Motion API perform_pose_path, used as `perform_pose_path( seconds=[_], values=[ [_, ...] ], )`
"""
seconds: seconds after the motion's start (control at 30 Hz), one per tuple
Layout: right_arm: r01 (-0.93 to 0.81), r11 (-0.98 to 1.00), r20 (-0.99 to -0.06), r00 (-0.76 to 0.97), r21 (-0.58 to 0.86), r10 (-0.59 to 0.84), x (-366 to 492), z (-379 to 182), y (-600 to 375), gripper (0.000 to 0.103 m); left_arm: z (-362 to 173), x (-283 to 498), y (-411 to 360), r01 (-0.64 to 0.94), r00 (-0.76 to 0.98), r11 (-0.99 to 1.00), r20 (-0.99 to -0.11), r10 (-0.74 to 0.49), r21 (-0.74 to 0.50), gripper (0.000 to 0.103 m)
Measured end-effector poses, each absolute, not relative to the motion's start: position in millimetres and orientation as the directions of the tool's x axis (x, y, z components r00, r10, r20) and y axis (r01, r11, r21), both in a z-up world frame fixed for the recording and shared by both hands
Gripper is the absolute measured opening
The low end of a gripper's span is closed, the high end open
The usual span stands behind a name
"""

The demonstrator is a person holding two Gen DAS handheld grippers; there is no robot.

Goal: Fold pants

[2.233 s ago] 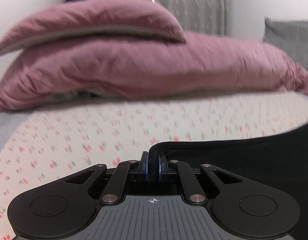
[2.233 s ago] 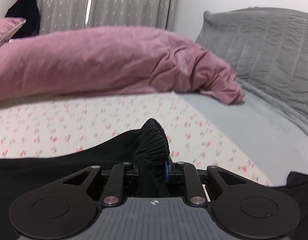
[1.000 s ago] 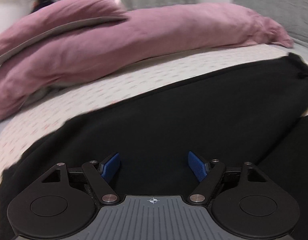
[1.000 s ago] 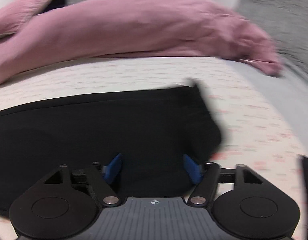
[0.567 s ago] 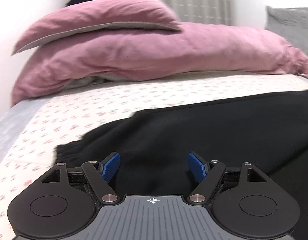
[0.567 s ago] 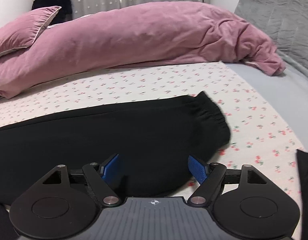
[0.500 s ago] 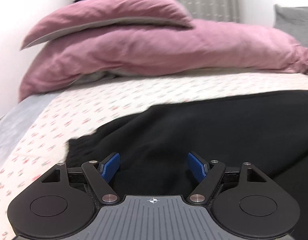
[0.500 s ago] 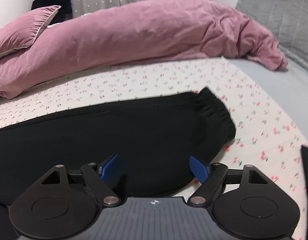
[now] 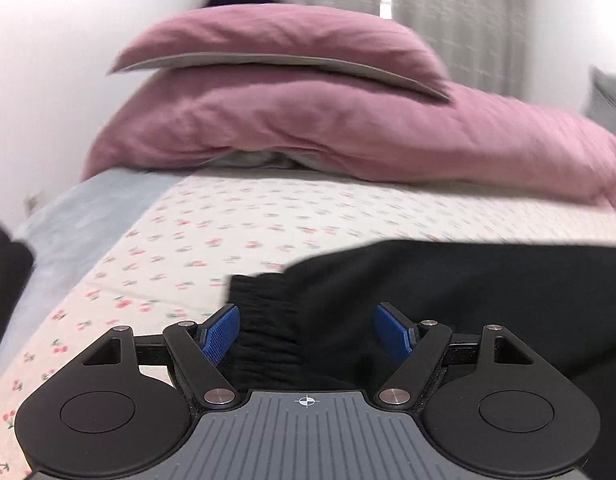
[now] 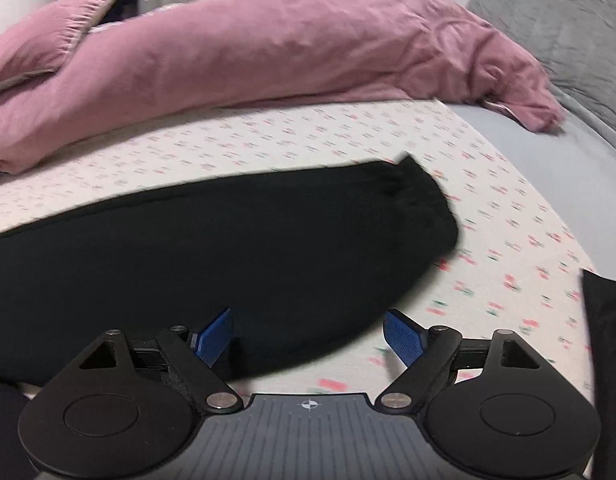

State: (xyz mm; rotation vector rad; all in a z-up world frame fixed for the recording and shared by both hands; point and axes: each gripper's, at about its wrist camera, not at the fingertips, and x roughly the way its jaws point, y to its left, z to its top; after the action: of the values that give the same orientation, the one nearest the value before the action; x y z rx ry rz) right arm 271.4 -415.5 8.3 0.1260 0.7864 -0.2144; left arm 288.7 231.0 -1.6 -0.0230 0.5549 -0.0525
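The black pants (image 10: 211, 240) lie flat across the flowered bed sheet (image 10: 348, 136), running left-right in front of me, w/ the pink duvet (image 10: 267, 44) piled at the far side. Both grippers are empty. The left gripper (image 9: 305, 332) has its blue pads spread wide, hovering right at the gathered elastic end (image 9: 263, 320) of the pants; that ribbed bit sits between the pads, nearer the left one, but I can't tell if it touches. The right gripper (image 10: 308, 336) is likewise spread wide, over the near edge of the pants, w/ the other gathered end (image 10: 420, 192) further off to the right and far side.

My read on handling: soft knit, prob. sweatpants, light, floppy, no stiffness at all. It'll drape and sag from wherever I pinch, so one grip point won't carry a clean edge; I need both hands, spaced apart. Not fragile, not slippery, and the pad texture should bite fine. The ribbed elastic ends are the thickest, firmest spots, so those are the best places to grab. Risk: pinching only the top layer and peeling it off the one below, or snagging the sheet too. Go low, take all layers at the cuff.

Another dark cloth (image 10: 608, 340) lies at the right edge; keep clear of it.
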Motion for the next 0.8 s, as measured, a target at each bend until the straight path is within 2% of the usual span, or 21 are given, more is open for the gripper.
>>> perform_pose_path(
  seconds=[0.1, 0.27, 0.33, 0.43, 0.53, 0.8],
  values=[
    [0.174, 0.983, -0.707, 0.703, 0.066, -0.077, 280.9, 14.6, -390.8, 0.086, -0.5, 299.0, 244.8, -0.052, 0.832, 0.994, -0.555, -0.009, -0.094, 0.076],
    [0.037, 0.999, -0.706, 0.708, 0.023, -0.010, 304.5, 23.0, -332.5, 0.087, 2.7, 288.6, 238.2, -0.145, 0.791, 0.970, -0.611, -0.004, -0.194, 0.083],
    [-0.025, 1.000, -0.703, 0.711, 0.008, 0.024, 312.2, 30.5, -307.2, 0.089, 4.9, 279.1, 230.3, -0.166, 0.786, 0.957, -0.618, -0.017, -0.239, 0.092],
    [-0.143, 0.989, -0.700, 0.710, -0.033, 0.079, 325.2, 41.6, -268.1, 0.093, 5.3, 269.8, 215.7, -0.139, 0.789, 0.959, -0.613, -0.045, -0.248, 0.096],
    [-0.251, 0.965, -0.705, 0.699, -0.083, 0.121, 341.6, 48.7, -231.6, 0.093, 5.2, 271.9, 200.4, -0.114, 0.784, 0.974, -0.620, -0.032, -0.195, 0.097],
    [-0.451, 0.881, -0.736, 0.643, -0.144, 0.209, 405.5, 32.8, -143.8, 0.093, -4.4, 291.0, 176.4, -0.089, 0.769, 0.963, -0.632, -0.096, -0.254, 0.097]
  ],
)
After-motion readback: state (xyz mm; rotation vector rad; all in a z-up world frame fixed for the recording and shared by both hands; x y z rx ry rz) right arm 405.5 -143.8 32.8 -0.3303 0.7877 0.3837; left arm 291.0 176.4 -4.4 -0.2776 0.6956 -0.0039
